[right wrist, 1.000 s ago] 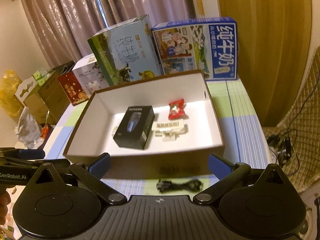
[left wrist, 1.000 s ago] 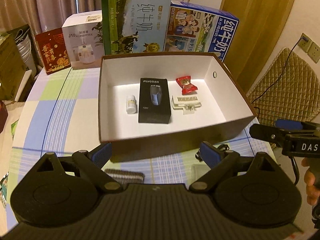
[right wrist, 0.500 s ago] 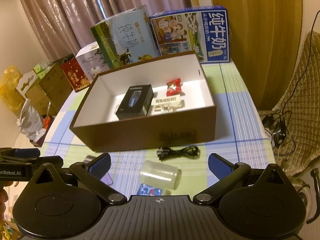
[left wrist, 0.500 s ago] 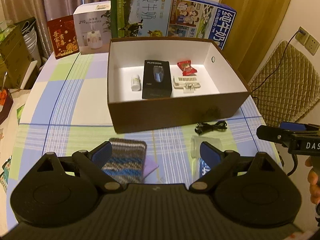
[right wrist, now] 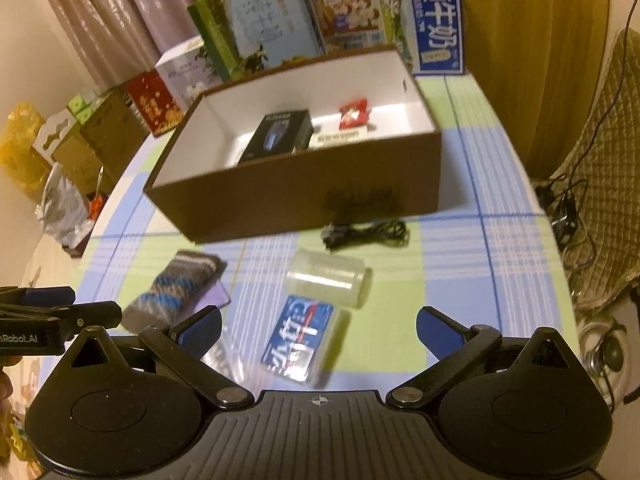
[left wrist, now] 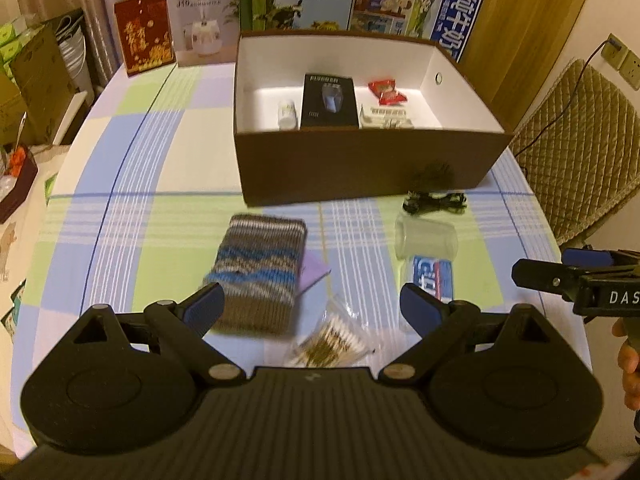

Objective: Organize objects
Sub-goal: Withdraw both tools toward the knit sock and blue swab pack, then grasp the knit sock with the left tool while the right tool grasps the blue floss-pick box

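Note:
A brown box [left wrist: 360, 168] [right wrist: 304, 208] with a white inside holds a black carton [left wrist: 329, 100], a small white bottle [left wrist: 287, 113], a red snack packet [left wrist: 386, 92] and a white clip. On the checked cloth in front of it lie a striped knitted pouch [left wrist: 260, 272] [right wrist: 176, 292], a bag of cotton swabs [left wrist: 332, 340], a clear plastic cup [left wrist: 426, 236] [right wrist: 326, 280], a blue card pack [left wrist: 434, 276] [right wrist: 298, 340] and a black cable [left wrist: 434, 202] [right wrist: 364, 234]. My left gripper [left wrist: 312, 308] hangs open above the pouch and swabs. My right gripper [right wrist: 318, 330] hangs open above the card pack.
Milk cartons [left wrist: 416, 4], a white appliance box [left wrist: 202, 20] and a red box [left wrist: 144, 34] stand behind the brown box. A quilted chair [left wrist: 580, 148] with cables is off the table's right edge. Cardboard boxes and bags [right wrist: 48, 160] crowd the floor at the left.
Both grippers have drawn back from the brown box toward the table's near edge. The pouch, swabs, cup, card pack and cable have come into view below them. Both stay open.

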Demonstrator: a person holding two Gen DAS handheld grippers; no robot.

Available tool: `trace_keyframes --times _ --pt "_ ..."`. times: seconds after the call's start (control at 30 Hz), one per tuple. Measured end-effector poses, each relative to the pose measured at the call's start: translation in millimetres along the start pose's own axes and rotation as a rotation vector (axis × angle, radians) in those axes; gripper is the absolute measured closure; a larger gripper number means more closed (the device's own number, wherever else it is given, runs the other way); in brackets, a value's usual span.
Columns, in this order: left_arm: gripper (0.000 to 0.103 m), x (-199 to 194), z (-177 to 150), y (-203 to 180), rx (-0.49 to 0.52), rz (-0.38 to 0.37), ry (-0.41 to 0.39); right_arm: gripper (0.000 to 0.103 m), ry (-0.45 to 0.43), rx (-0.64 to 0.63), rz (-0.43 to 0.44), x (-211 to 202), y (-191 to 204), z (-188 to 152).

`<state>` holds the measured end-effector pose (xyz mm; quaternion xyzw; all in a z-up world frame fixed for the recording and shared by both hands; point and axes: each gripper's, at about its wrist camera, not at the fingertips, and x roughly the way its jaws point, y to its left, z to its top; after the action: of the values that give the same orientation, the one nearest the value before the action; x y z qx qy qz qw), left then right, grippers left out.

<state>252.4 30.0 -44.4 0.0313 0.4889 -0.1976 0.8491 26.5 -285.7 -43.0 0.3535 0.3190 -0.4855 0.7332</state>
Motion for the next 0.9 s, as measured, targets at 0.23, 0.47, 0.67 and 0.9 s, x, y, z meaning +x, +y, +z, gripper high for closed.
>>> trace_keyframes --times 0.23,0.47,0.67,0.9 --pt "0.010 9.6 -14.7 8.1 -0.006 0.020 0.052 0.002 0.054 -0.007 0.000 18.3 4.6 -14.2" --pt "0.010 19.4 -19.2 14.5 -0.007 0.040 0.080 0.002 0.097 -0.014 -0.013 36.2 6.9 -23.2" --pt "0.010 29.4 -19.9 21.1 -0.017 0.044 0.097 0.002 0.115 -0.014 -0.028 50.1 9.3 -25.1" --pt "0.010 41.0 -16.4 31.6 -0.024 0.049 0.104 0.002 0.129 -0.015 -0.048 72.0 13.3 -25.0"
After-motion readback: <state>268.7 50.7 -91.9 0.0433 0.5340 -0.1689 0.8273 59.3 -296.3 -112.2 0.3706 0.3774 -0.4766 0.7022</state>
